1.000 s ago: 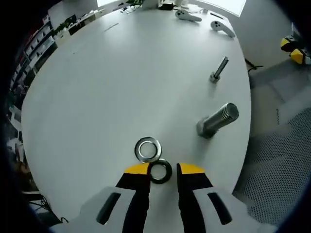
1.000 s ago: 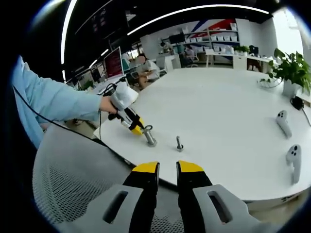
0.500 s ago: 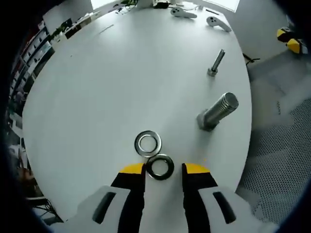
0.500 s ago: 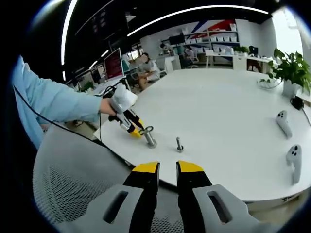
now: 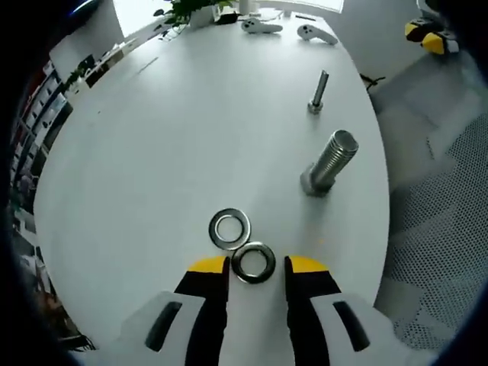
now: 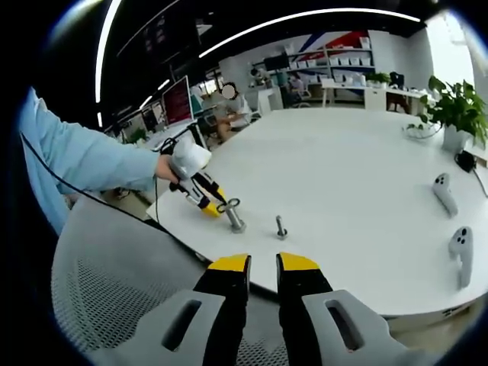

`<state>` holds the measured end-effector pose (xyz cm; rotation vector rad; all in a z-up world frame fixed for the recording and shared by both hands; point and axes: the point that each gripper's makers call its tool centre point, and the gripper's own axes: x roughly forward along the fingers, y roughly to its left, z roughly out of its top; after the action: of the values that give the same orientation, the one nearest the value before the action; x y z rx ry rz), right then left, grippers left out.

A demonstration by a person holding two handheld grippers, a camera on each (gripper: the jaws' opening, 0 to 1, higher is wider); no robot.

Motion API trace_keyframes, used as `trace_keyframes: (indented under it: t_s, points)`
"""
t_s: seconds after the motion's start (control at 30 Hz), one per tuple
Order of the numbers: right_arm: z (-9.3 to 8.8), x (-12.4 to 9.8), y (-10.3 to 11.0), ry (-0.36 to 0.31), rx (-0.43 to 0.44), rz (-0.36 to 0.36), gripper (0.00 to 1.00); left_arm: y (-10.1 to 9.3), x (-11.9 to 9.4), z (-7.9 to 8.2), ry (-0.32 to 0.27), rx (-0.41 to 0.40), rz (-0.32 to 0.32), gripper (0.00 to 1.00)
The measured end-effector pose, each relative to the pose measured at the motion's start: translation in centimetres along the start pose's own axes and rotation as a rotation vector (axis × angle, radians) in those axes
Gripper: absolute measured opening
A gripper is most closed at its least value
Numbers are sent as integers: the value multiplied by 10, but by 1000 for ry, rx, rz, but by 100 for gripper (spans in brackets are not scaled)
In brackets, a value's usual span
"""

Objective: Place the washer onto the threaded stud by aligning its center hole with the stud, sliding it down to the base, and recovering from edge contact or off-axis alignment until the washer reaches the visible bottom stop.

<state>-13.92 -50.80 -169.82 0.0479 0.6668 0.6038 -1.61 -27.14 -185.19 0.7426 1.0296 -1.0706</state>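
Two washers lie flat on the white table: a bright one and a darker one touching it. The dark washer sits between the yellow tips of my left gripper, which is open and not clamped on it. A thick threaded stud stands upright to the right, beyond the washers. In the right gripper view, a hand in a light blue sleeve holds the left gripper low beside the stud. My right gripper hangs off the table's edge, open with a narrow gap and nothing in it.
A thin bolt stands past the stud. Two white controllers lie at the table's far side. A potted plant stands there too. A mesh chair is below the table's edge.
The left gripper's jaws have spread a little wider around the dark washer. The left view has tilted, showing more of the far table. The right gripper has stayed still.
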Motion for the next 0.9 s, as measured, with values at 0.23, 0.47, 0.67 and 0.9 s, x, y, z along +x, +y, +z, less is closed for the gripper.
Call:
trace_keyframes:
  t_s: [0.23, 0.47, 0.67, 0.9]
  points:
    - [0, 0, 0, 0, 1, -1, 16, 2, -1, -3, 61, -8, -1, 30]
    - [0, 0, 0, -1, 3, -1, 16, 1, -2, -4, 80, 17, 0, 21]
    - [0, 0, 0, -3, 4, -1, 16, 1, -1, -4, 87, 6, 7, 20]
    - [1, 0, 0, -6, 6, -1, 15, 0, -2, -3, 83, 17, 14, 20]
